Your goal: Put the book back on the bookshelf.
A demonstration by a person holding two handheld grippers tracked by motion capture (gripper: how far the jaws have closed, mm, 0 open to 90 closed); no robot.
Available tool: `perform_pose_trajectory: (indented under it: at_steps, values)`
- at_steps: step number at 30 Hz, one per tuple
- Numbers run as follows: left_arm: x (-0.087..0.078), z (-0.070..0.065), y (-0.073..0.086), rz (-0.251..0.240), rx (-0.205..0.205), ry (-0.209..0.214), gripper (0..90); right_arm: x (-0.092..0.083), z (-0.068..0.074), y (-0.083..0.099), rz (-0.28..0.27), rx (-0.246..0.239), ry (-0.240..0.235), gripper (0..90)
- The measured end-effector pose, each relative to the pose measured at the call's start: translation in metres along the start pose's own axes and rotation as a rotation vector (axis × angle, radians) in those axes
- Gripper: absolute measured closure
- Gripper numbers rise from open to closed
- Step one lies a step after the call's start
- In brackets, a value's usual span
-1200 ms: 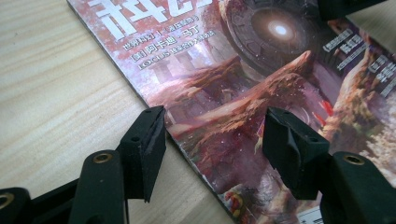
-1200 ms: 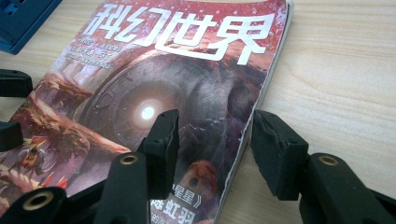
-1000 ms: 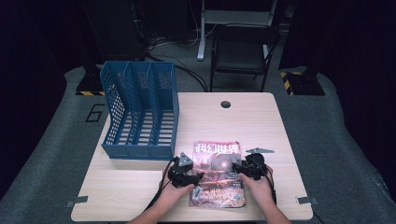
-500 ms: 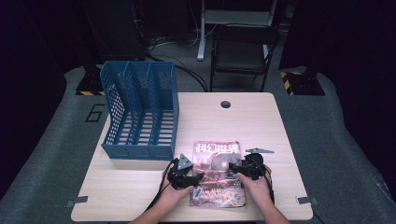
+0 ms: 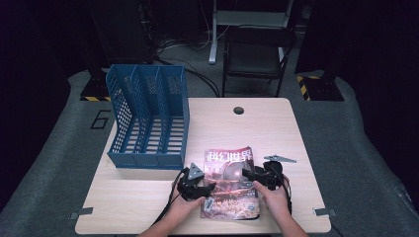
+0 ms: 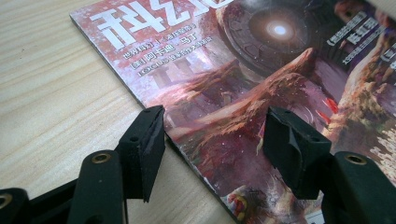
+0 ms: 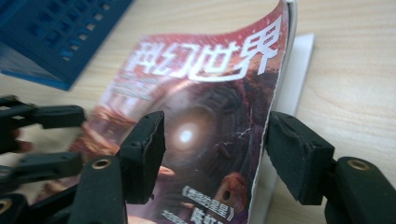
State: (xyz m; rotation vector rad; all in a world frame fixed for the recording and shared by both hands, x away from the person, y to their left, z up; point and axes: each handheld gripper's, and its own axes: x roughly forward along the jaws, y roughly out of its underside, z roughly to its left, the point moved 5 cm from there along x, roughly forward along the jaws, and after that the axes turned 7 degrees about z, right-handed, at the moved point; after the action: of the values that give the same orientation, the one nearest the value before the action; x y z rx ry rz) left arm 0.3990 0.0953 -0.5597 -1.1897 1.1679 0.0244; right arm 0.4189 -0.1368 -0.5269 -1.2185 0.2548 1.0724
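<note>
- 2 hand-held grippers, 1 magazine, 1 blue file rack, 1 table, 1 chair behind it.
- left gripper (image 5: 206,188): jaws spread, low over the magazine's left edge. In the left gripper view one pad sits over bare wood, the other over the cover; edge runs between them, no pad pressing on it.
- right gripper (image 5: 248,174): jaws have just been opening, now wide apart. In the right gripper view the cover's raised right edge stands between the pads, not pinched.
- magazine (image 5: 230,183): near edge of the table, centre-right, between the two hands. Front cover curled up off the white pages on the right side.
- Cover writing: big white Chinese title "科幻世界" across the top, smaller white lines below, too small to read reliably. Art is red-brown with a bright glowing ring.
- small grey metal piece (image 5: 279,158): on the table just right of the magazine's top corner, can't tell what it is.
- file rack (image 5: 148,117): blue mesh plastic, 3 slots, far-left of the table, well apart from the magazine.
- table (image 5: 276,123): light wood grain, round cable hole (image 5: 238,110) at the far edge, metal brackets at near corners.
- Floor: grey carpet, a "6" marked left of the table.
- Room: dark; black chair (image 5: 257,57), cables, yellow-black striped bases.
</note>
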Motion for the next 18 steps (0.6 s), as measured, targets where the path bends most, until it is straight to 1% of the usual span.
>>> perform_pose_trajectory:
  at_steps: [2,3,4,5,6,7,8,9,10,11,12,13,14,15,16,18]
  values:
    - [0.000,0.000,0.000,0.001,-0.001,0.000,39.1,-0.004,0.006,-0.002,-0.016,0.004,-0.030,39.3]
    - [0.000,0.000,0.000,0.001,-0.001,0.000,39.1,-0.004,0.006,-0.002,-0.016,0.004,-0.030,39.3]
    - [0.000,0.000,0.000,0.000,0.000,-0.001,39.1,-0.006,0.009,-0.003,-0.025,0.001,-0.054,39.7]
    - [0.000,0.000,0.000,0.000,0.001,0.000,39.2,-0.010,0.016,-0.004,-0.032,-0.012,-0.105,41.9]
    - [0.000,0.000,0.000,0.000,0.000,0.000,39.1,-0.010,0.020,-0.003,-0.028,-0.014,-0.117,42.2]
    - [0.000,0.000,0.000,0.001,-0.001,0.000,39.2,-0.009,0.022,-0.003,-0.025,-0.038,-0.118,42.4]
    - [0.000,0.000,0.000,0.000,-0.007,0.004,39.2,-0.008,0.025,-0.002,-0.008,-0.038,-0.110,42.4]
    - [0.000,0.000,0.000,0.000,-0.007,0.004,39.3,-0.008,0.025,-0.002,-0.008,-0.038,-0.110,42.4]
    - [0.000,0.000,0.000,0.001,0.001,0.000,39.3,-0.007,0.025,-0.001,0.003,-0.052,-0.095,42.5]
    - [0.000,0.001,0.000,0.004,-0.001,-0.001,39.6,-0.003,0.023,0.000,0.025,-0.064,-0.062,42.6]
    - [0.000,0.001,0.000,0.004,-0.001,-0.001,39.7,-0.003,0.023,0.000,0.025,-0.064,-0.062,42.6]
    - [0.000,0.001,0.000,0.003,-0.002,-0.001,39.9,-0.002,0.021,0.001,0.038,-0.049,-0.048,42.9]
    - [0.000,0.001,0.000,0.003,-0.003,-0.001,39.9,0.003,0.014,0.002,0.061,-0.033,-0.047,43.6]
    - [0.000,0.001,0.000,0.003,-0.003,-0.001,39.9,0.006,0.010,0.003,0.077,-0.015,-0.053,44.4]
    - [0.000,0.001,0.000,0.003,-0.003,-0.001,39.9,0.006,0.010,0.003,0.077,-0.015,-0.053,44.4]
    - [0.000,0.000,0.000,0.003,-0.004,-0.001,39.9,0.011,0.004,0.005,0.102,0.004,-0.064,44.6]
